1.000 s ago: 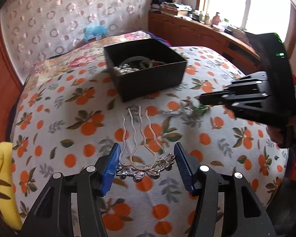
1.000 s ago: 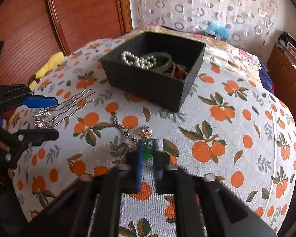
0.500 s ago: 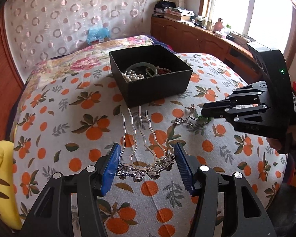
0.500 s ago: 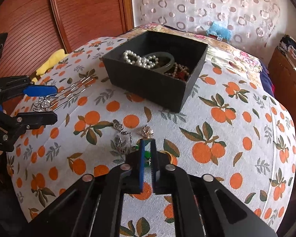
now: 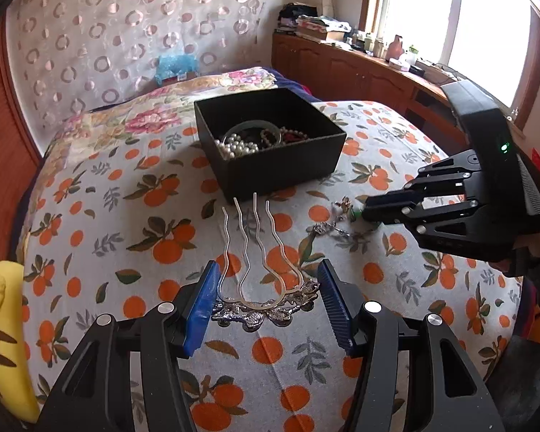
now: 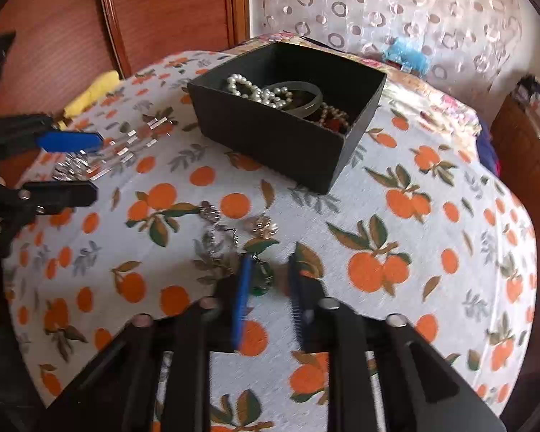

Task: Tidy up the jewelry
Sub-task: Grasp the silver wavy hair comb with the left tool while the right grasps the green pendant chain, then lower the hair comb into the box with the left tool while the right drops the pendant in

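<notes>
A black open box (image 5: 270,151) (image 6: 288,115) holds a pearl strand (image 6: 259,90), a green bangle and dark beads. A silver four-pronged hair comb (image 5: 259,273) (image 6: 100,154) lies on the orange-print cloth between the open jaws of my left gripper (image 5: 266,284) (image 6: 64,165), prongs toward the box. My right gripper (image 6: 268,273) (image 5: 369,212) is open, its jaws either side of a green pendant (image 6: 262,277) on a silver chain (image 6: 219,234) (image 5: 331,226) lying on the cloth.
The orange-print cloth (image 5: 90,216) covers a bed. A yellow cloth (image 5: 0,324) lies at its left edge. A wooden headboard (image 6: 162,10) stands behind, and a wooden cabinet (image 5: 360,75) with clutter runs under the window.
My right gripper was shut on the green pendant and has opened around it. Both gripper views have lifted and pulled back slightly. The comb has not moved.
</notes>
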Available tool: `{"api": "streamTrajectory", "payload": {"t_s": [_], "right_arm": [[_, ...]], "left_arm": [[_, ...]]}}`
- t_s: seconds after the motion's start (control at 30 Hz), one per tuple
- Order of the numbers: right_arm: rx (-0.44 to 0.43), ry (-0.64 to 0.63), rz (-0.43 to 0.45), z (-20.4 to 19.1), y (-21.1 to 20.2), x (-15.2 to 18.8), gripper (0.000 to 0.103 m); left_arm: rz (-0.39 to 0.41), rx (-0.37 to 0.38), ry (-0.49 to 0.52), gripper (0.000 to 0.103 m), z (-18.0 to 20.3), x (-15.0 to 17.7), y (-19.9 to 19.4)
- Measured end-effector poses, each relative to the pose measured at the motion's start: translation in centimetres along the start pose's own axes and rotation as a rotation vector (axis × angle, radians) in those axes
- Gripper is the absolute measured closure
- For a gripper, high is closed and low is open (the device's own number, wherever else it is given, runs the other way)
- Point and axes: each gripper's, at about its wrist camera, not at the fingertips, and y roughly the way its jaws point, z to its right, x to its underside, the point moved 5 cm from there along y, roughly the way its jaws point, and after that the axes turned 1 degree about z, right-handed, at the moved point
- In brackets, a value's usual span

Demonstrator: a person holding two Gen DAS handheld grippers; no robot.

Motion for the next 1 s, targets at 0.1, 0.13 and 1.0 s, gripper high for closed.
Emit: {"api": "streamTrajectory", "payload": {"t_s": [0.1,0.13,1.0], "right_arm": [[-0.015,-0.007,0.005,-0.1,-0.1,0.0,0.096],[-0.015,-0.011,0.009,-0.1,-0.2,0.0,0.096],[-0.047,0.077,0.317,4.6,-6.7,-9.6,0.096]], "left_arm": [[0.02,0.0,0.005,0.05,0.2,-0.8,-0.3],[0.029,0.001,0.007,0.05,0.3,-1.2,-0.5],[0.129,-0.023,0.047,0.049,-0.4,-11.2,2.7]]}}
